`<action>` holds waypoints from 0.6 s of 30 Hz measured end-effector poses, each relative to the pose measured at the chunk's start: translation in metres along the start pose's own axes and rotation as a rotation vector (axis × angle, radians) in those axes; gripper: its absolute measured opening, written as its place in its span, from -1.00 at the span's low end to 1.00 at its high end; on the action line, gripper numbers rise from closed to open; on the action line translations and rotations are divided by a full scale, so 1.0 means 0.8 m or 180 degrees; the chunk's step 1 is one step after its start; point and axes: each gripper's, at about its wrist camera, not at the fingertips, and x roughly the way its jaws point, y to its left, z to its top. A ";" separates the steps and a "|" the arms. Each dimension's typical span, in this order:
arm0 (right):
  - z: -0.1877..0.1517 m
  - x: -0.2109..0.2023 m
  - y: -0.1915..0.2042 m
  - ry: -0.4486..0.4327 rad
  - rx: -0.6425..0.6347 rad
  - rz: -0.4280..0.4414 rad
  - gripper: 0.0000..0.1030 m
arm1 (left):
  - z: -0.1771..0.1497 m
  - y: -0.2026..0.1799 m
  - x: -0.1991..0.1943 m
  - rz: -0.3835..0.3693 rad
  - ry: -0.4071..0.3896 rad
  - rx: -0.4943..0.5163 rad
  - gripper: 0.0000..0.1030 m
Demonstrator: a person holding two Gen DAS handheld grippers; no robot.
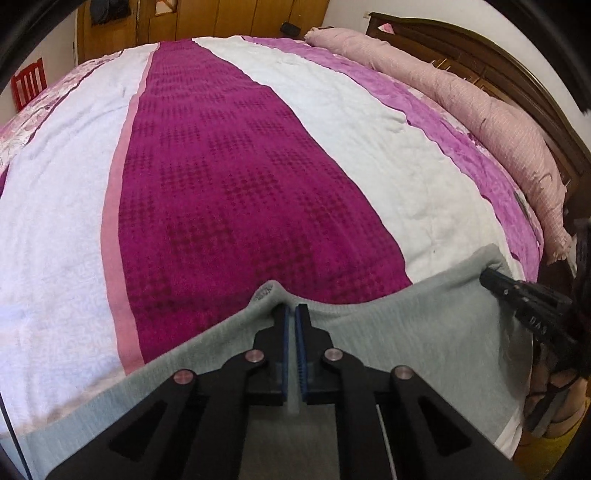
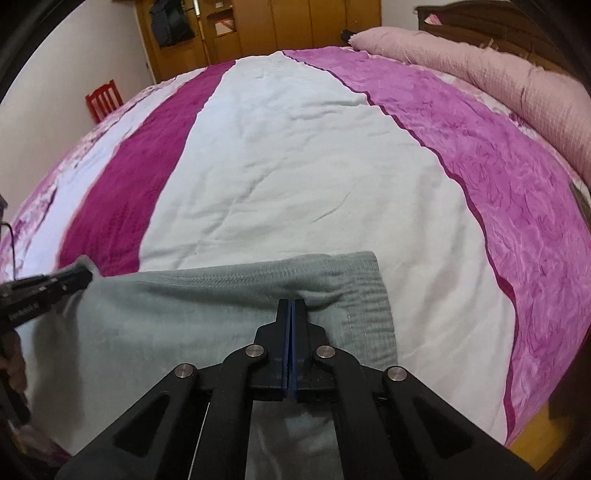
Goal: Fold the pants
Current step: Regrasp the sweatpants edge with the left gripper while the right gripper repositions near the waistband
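A home bedroom: bed [image 2: 295, 147], headboard [image 1: 480, 55], wooden wardrobe [image 2: 295, 29].

The pants [image 1: 424, 317] lie on the bed [image 1: 229, 177], directly under both grippers. The left gripper [image 1: 291, 314] sits at their far edge, with the right gripper [image 1: 491, 282] to its right at the same edge. Ahead of both, the blanket [image 2: 295, 158] stretches away. A long pillow [image 2: 517, 74] lies far right against the headboard [image 1: 480, 55]. A wardrobe [image 2: 295, 26] stands beyond the bed, and a chair [image 2: 105, 98] stands far left.
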 end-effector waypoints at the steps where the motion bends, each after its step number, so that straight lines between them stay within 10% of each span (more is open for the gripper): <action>1: -0.001 -0.008 -0.001 -0.0007 0.0032 0.0044 -0.87 | -0.001 0.001 -0.004 -0.0013 0.0000 -0.0020 -0.89; 9: -0.030 -0.025 -0.002 0.0082 -0.0205 -0.0032 -0.64 | -0.021 0.014 -0.044 0.0032 -0.0025 -0.0191 -0.79; 18: -0.030 -0.056 -0.043 -0.0073 0.0435 0.0344 -0.49 | -0.049 0.047 -0.084 0.0226 0.0008 -0.0321 -0.70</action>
